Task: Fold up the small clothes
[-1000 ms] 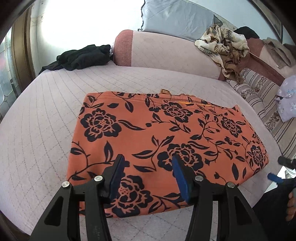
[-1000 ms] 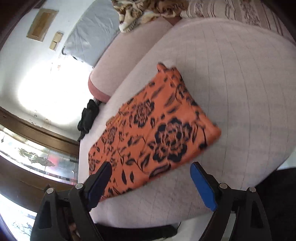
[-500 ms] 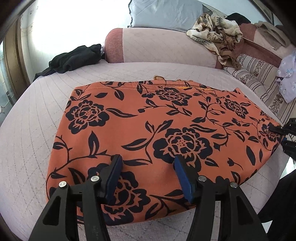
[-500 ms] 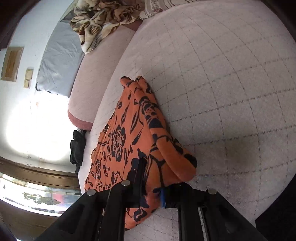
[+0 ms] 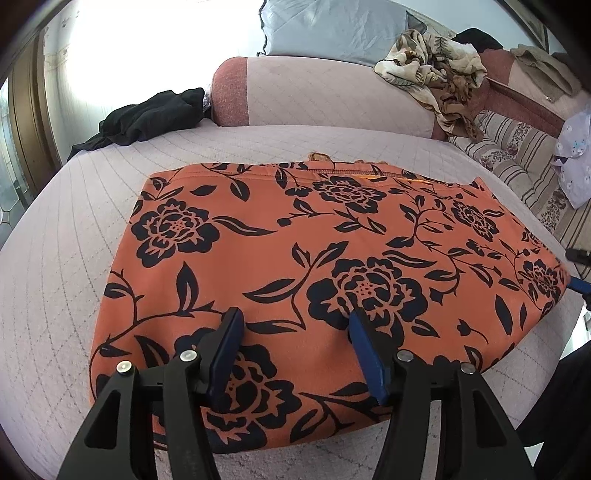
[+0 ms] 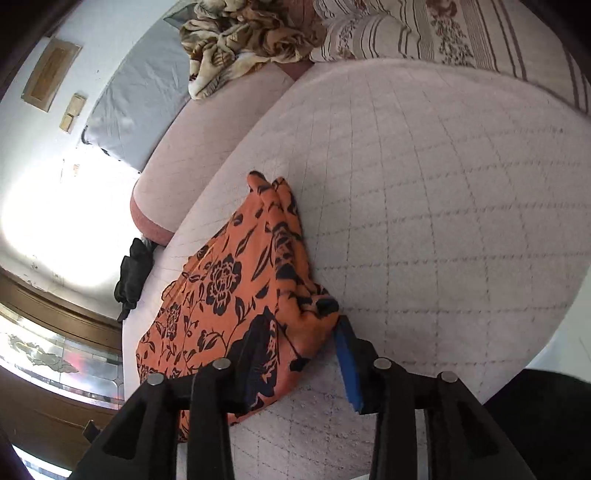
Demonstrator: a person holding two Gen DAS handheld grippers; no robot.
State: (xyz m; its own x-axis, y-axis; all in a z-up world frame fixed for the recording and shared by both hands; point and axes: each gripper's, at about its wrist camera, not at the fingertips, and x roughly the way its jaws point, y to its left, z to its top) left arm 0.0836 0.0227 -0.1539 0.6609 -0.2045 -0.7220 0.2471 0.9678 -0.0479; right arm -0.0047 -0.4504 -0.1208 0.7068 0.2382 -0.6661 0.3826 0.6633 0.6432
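Observation:
An orange garment with black flowers (image 5: 314,266) lies folded flat on the pale quilted bed (image 5: 55,258). My left gripper (image 5: 293,321) is open, its blue pads spread over the garment's near edge. In the right wrist view the garment (image 6: 229,295) lies to the left. My right gripper (image 6: 301,330) is open, its jaws on either side of the garment's near right corner, which is bunched up. The right gripper's blue tip also shows at the garment's right edge in the left wrist view (image 5: 580,285).
A black garment (image 5: 147,118) lies at the back left of the bed. A pink bolster (image 5: 314,92) and grey pillow (image 5: 332,29) stand behind. A patterned cloth pile (image 5: 432,74) and striped bedding (image 5: 517,155) lie at the right.
My right gripper was shut on the garment's right corner half a second ago and has now opened. The corner has dropped onto the bed. My left gripper has held its place.

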